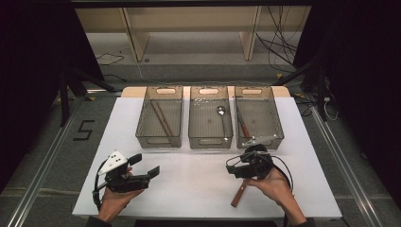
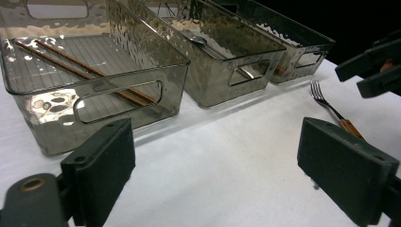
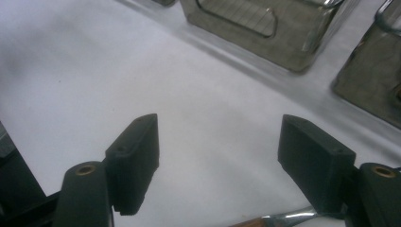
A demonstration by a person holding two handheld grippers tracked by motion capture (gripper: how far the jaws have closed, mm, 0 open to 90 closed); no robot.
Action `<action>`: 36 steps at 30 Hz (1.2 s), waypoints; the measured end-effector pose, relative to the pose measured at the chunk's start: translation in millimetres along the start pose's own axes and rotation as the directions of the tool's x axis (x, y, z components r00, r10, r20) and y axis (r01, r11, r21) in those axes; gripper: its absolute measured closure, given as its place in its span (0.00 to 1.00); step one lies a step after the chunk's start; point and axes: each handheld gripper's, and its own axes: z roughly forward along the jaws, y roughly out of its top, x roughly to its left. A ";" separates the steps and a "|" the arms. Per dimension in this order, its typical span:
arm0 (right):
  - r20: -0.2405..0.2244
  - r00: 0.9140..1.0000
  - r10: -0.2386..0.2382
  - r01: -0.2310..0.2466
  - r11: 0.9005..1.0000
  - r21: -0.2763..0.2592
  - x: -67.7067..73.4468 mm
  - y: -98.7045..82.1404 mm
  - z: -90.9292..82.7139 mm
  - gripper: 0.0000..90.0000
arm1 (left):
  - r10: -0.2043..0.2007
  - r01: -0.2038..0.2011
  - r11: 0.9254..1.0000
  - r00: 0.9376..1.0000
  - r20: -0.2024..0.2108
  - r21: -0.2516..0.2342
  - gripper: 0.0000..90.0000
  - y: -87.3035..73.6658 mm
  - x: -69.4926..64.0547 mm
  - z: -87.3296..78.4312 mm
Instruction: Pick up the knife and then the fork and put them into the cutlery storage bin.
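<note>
Fork (image 1: 239, 194) on the table, awaiting pickup; sorting of cutlery into the three bins judged nearly complete.

White table (image 1: 189, 189) carries three clear bins in a row at its far side: the left bin (image 1: 142, 135) holds chopsticks (image 1: 161, 120), the middle bin (image 1: 195, 137) a spoon (image 1: 222, 118), and the right bin (image 1: 278, 130) a wood-handled utensil (image 1: 243, 126), so these items appear already sorted. The fork lies loose at the near right, its tines beneath the right gripper (image 1: 232, 170), whose jaws stand wide apart and grasp nothing; the steel neck shows just beside one jaw in the right gripper view (image 3: 288, 218). The left gripper (image 1: 152, 166) rests at the near left, jaws likewise wide and empty. Remaining, by this reading: grasp the fork and place it in a bin, probably the right one.
</note>
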 end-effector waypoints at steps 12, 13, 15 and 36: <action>-0.030 0.998 -0.062 0.063 0.997 0.049 15.1 -17.5 11.6 0.62 | 0.000 0.000 1.000 1.000 0.001 0.000 0.13 0.0 -0.1 -0.2; -0.033 0.997 -0.067 0.069 0.996 0.053 16.4 -18.5 12.6 0.65 | 0.001 -0.001 1.000 1.000 0.001 -0.002 0.13 0.3 0.0 -0.4; -0.038 0.997 -0.066 0.069 0.996 0.064 18.7 -20.3 14.1 0.69 | 0.001 -0.001 1.000 1.000 0.001 -0.002 0.13 0.3 0.0 -0.3; -0.035 0.985 -0.166 0.170 0.965 0.200 34.8 -44.3 33.3 1.00 | 0.001 -0.001 1.000 1.000 0.001 -0.002 0.13 0.3 -0.3 -0.7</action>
